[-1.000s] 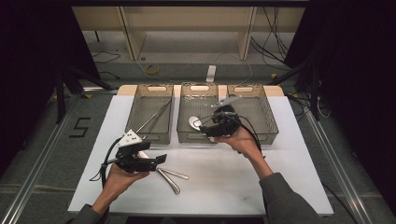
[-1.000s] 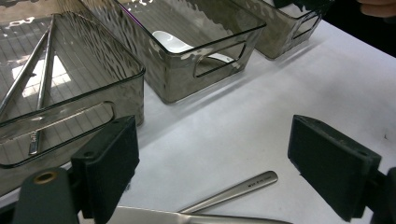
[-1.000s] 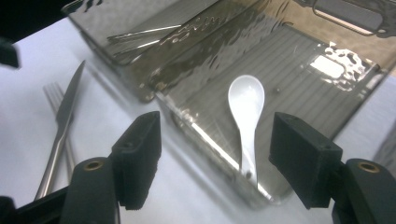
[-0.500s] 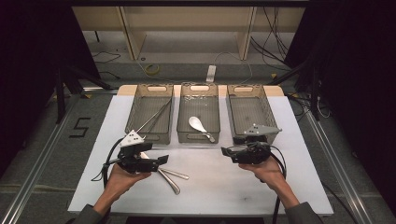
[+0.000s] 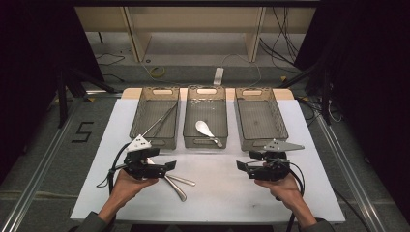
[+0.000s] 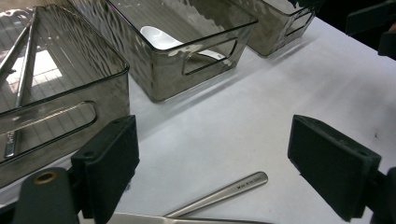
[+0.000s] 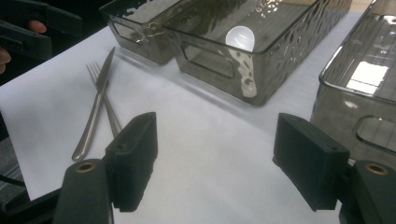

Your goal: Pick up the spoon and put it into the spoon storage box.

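Moved since earlier frames: right hand-held gripper (image 5: pixel 245 166) has left the middle bin (image 5: pixel 206 140) and come back to the near right part of the worktop (image 5: pixel 217 203); the spoon (image 5: pixel 209 131) it hung over is now inside that bin. Left hand-held gripper (image 5: pixel 167 166) unchanged in place.

Item 1, right hand-held gripper: low over worktop, in front of the right bin (image 5: pixel 260 137), pointing toward the worktop's centre. Jaws spread wide and have just been opening; nothing between them, bare white surface in the gap in the right gripper view.

Item 2, left hand-held gripper: near left of worktop, jaws spread, nothing pinched. In the left gripper view a steel handle (image 6: pixel 219 193) lies on the worktop between and below its pads, not touched.

Item 3, cutlery on worktop: fork (image 7: pixel 106 105) and knife (image 7: pixel 95 109), crossed, touching each other, just beside the left hand-held gripper; handles point toward the near edge.

Item 4, spoon: white bowl, lies in middle bin, bowl toward far end, handle toward near right corner.

Item 5, bins: three smoky clear plastic bins w/ cut-out handles, side by side along far half of worktop. Left bin (image 5: pixel 150 137) holds long thin metal utensils, leaning diagonally; type can't tell. Right bin: nothing seen in it.
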Motion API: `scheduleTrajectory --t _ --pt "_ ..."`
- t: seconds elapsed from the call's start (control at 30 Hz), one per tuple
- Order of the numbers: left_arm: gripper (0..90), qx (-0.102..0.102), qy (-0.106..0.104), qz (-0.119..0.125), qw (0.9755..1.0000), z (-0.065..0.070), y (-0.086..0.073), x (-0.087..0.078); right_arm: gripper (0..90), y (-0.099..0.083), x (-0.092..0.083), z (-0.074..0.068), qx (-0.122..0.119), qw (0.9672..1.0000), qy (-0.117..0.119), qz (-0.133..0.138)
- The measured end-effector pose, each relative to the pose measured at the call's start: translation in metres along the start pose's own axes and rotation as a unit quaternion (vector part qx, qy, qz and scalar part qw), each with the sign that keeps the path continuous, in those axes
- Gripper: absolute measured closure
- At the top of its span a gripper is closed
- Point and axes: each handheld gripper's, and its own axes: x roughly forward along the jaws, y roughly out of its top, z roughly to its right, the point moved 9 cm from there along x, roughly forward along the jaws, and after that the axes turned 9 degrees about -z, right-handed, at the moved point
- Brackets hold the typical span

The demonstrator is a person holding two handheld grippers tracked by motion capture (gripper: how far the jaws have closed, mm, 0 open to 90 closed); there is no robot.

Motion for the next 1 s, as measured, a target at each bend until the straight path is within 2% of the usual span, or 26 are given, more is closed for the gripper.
scheduleTrajectory --t 0.2,0.37,0.77,1.0 --pt "16.7 -0.018 -0.004 -0.003 0.9998 0.002 0.003 0.006 29.8 -0.009 -0.002 0.001 0.004 1.0000 -0.002 -0.004" --pt "17.8 -0.022 -0.010 -0.015 0.9996 0.006 0.005 0.017 29.4 -0.018 -0.003 0.002 0.012 0.9999 -0.002 -0.005" --pt "23.7 -0.013 -0.016 -0.046 0.9987 0.013 0.004 0.032 25.0 -0.027 -0.003 0.002 0.015 0.9997 -0.010 -0.015" --pt "31.4 -0.007 -0.021 -0.070 0.9973 0.020 0.002 0.044 24.8 -0.027 -0.004 0.003 0.018 0.9997 -0.011 -0.014"
